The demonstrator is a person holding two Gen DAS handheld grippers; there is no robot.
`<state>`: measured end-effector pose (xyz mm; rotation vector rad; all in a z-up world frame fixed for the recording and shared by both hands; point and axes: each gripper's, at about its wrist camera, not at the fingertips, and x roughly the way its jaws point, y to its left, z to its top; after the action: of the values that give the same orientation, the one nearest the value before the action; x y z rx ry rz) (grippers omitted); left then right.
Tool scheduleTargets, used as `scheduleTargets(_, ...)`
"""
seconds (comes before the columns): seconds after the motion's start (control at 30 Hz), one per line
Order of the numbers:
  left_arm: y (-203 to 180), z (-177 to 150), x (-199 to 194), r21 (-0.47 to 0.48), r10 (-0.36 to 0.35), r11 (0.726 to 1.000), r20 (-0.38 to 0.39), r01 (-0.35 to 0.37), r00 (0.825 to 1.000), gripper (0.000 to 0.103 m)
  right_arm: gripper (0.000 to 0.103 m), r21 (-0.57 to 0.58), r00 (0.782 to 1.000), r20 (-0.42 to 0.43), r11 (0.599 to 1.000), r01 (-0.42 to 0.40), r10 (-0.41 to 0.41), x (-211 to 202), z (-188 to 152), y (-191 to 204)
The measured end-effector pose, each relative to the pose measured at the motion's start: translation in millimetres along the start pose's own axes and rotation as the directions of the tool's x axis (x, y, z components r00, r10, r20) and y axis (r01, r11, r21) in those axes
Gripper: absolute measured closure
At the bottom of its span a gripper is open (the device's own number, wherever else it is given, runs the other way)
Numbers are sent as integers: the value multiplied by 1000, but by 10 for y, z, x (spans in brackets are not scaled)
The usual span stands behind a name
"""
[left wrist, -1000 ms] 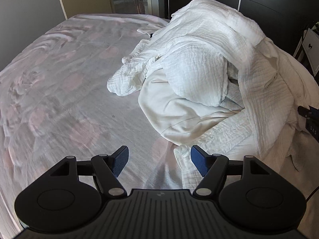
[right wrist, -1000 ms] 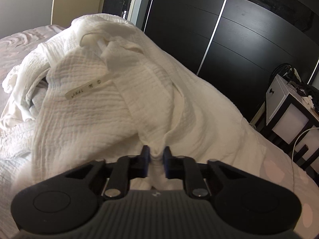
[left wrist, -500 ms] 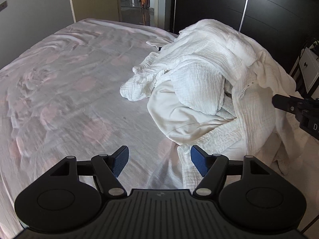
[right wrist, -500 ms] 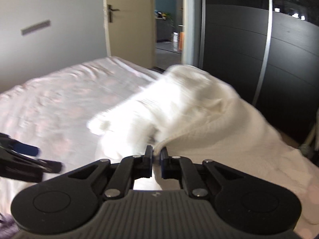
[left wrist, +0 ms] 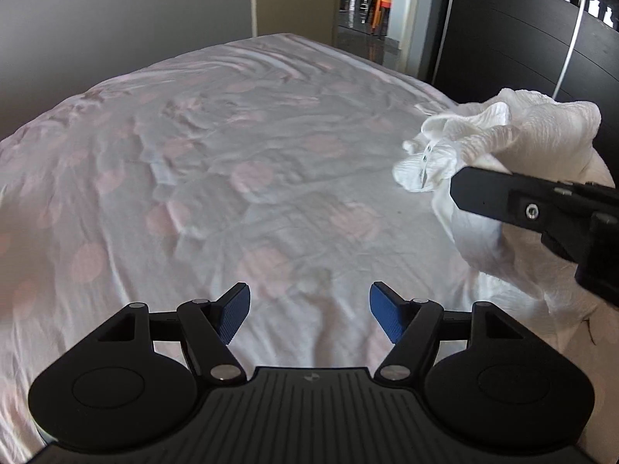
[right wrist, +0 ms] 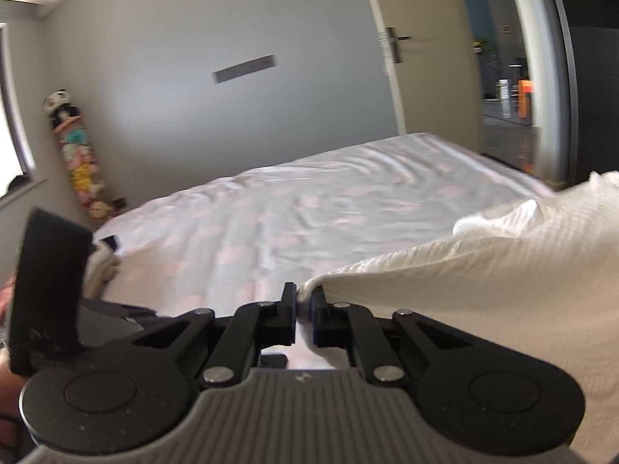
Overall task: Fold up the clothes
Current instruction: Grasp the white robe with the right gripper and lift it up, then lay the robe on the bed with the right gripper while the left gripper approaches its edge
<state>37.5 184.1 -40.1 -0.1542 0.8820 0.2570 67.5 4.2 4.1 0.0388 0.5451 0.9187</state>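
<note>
Right wrist: garment point(right wrist: 483, 290) cut off, right tool point(right wrist: 304, 301).

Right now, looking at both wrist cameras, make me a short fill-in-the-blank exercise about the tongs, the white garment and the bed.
1. The right tongs are ____ on an edge of the white garment.
2. The left tongs are open and hold ____.
3. The bedsheet is pale with faint ____ dots.
4. In the left wrist view the white garment lies to the ____ of the left tongs.

Missing words: shut; nothing; pink; right
</note>
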Motion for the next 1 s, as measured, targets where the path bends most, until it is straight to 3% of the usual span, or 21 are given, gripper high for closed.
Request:
scheduleTargets(0.13, 598, -212, -188, -114, 75, 991, -8, -76, 997, 35, 95, -60, 990, -24, 988, -141, 140, 274, 62, 642)
scheduleTargets(0.23, 1030, -375, -330, -195, 133, 972, -18, -134, 991, 35, 95, -93, 978, -51, 974, -206, 202, 476, 57, 1096)
scheduleTargets(0.47, 1747, -792, -594, -334, 229, 913, -57, -235, 972, 35, 96, -129, 905, -191, 905, -406, 380, 942, -188, 2071)
scheduleTargets(0.63, 2044, -1069, -628, -412, 233, 877, -89, -248, 968, 35, 96, -147, 903, -277, 914, -378, 329, 1214, -397, 2306)
scheduleTargets(0.77, 2096, -1164, -602, -444, 189, 871, -92, -210, 978, 35, 94, -152, 921, -293, 939, -310, 257, 1290, -492, 2241)
scheduleTargets(0.9, 2059, -1162, -570, -446, 155, 879, -69, -170, 985, 35, 87, -150, 938, -287, 958, -245, 195, 1260, -513, 2065)
scheduleTargets(0.97, 2059, -1168, -544, -452, 142, 879, -62, -155, 988, 35, 72, -148, 944, -282, 965, -216, 168, 1221, -511, 1956)
scheduleTargets(1.0, 2060, -1172, -531, -454, 136, 878, -59, -148, 989, 35, 69, -147, 949, -276, 969, -200, 154, 1189, -504, 1892)
